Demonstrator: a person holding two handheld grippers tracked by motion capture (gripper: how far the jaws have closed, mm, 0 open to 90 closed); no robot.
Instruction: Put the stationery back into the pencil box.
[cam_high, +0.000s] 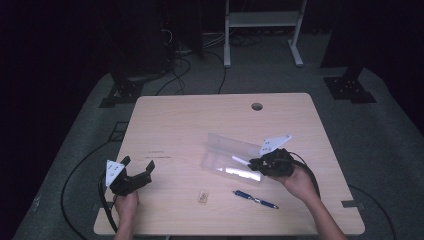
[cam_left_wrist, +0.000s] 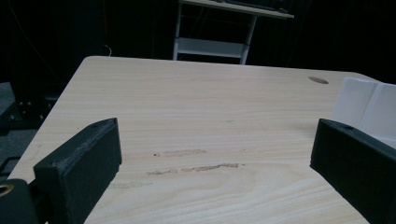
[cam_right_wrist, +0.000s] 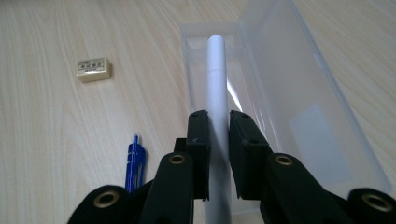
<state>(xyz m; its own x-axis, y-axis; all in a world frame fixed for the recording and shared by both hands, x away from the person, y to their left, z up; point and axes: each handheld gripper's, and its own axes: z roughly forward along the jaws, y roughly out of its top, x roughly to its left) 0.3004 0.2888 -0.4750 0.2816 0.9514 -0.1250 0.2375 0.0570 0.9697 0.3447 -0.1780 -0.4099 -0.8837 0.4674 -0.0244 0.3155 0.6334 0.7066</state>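
White pen (cam_right_wrist: 216, 79) clamped between right tongs (cam_right_wrist: 219, 140) (over clear box (cam_right_wrist: 299, 93)).

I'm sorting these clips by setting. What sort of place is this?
Probably a lab or studio set up for recording: a lone wooden table on grey carpet, cables trailing across the floor, dark stands around it, and only a clear box, pen and eraser laid out.

Dim overhead light falls on the table (cam_high: 190, 125) while the room around it sinks into near-black, all three views are soft and grainy, and glare streaks the clear plastic box (cam_high: 230, 156).
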